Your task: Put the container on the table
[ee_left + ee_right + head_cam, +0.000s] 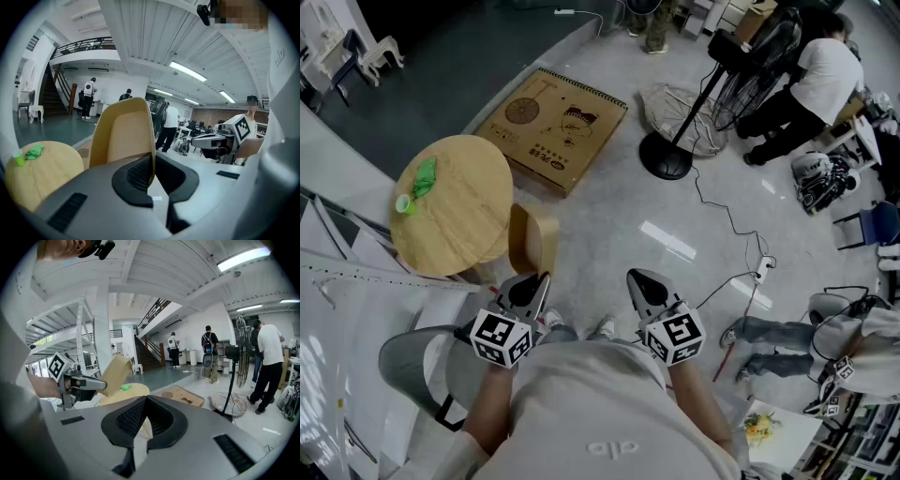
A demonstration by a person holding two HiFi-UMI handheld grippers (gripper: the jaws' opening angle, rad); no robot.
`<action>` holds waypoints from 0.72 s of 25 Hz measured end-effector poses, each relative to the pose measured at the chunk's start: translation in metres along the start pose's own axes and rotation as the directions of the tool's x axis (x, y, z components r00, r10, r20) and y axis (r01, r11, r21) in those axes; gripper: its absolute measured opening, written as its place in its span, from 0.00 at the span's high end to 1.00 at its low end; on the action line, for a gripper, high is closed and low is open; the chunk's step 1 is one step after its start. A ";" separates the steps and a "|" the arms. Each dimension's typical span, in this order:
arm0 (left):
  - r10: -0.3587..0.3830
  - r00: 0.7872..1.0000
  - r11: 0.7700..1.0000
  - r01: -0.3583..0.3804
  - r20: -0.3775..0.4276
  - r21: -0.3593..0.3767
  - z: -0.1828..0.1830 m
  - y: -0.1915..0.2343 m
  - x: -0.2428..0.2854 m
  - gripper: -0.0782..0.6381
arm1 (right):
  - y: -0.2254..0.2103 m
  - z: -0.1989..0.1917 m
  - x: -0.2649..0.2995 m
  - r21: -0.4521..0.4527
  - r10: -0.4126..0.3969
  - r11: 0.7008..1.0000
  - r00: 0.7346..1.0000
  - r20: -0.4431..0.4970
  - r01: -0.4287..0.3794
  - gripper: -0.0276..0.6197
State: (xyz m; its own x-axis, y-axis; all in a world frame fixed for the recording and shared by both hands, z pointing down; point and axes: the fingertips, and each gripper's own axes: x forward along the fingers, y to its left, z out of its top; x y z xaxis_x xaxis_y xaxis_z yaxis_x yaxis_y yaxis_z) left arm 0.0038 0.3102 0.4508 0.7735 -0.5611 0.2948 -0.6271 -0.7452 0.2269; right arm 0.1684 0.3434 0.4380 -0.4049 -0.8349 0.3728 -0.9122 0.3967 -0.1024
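Left tongs (152,159) pinch a smooth, curved tan container (123,133).

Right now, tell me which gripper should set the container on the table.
Left. The left gripper clamps the container by its edge beside the round table; the right gripper is shut, empty and farther from it.

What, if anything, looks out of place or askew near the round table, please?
The container stands on edge, pinched by its wall in the left gripper, beside the table rather than on it. A flat cardboard box also lies on the floor beyond the table.
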 end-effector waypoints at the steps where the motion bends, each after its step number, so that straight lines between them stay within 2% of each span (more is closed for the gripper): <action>1: -0.001 1.000 1.000 0.001 0.010 -0.007 0.003 0.008 -0.004 0.86 | 0.007 0.004 0.006 -0.004 0.006 1.000 1.000 0.004 -0.006 0.92; 5: -0.007 0.997 1.000 0.008 0.074 -0.015 0.020 0.038 -0.027 0.86 | 0.035 0.025 0.030 -0.012 0.023 1.000 0.999 0.049 -0.022 0.92; 9: -0.018 0.989 1.000 0.014 0.145 0.026 0.034 0.073 -0.048 0.86 | 0.056 0.055 0.060 -0.031 0.031 0.999 0.991 0.129 -0.027 0.92; 14: 0.007 0.992 1.000 -0.009 0.129 0.012 0.027 0.136 -0.061 0.86 | 0.072 0.070 0.106 -0.068 0.021 0.998 0.995 0.096 -0.015 0.92; 18: 0.037 0.993 0.999 -0.036 0.112 -0.016 0.026 0.169 -0.062 0.86 | 0.074 0.072 0.136 -0.053 0.032 0.998 0.998 0.062 -0.029 0.92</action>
State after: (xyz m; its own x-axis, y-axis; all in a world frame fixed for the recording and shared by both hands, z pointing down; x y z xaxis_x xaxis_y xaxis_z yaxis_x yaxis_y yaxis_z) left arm -0.1480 0.2103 0.4471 0.7551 -0.6252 0.1974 -0.6557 -0.7189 0.2307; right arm 0.0414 0.2322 0.4148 -0.4373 -0.8436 0.3116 -0.8954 0.4406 -0.0639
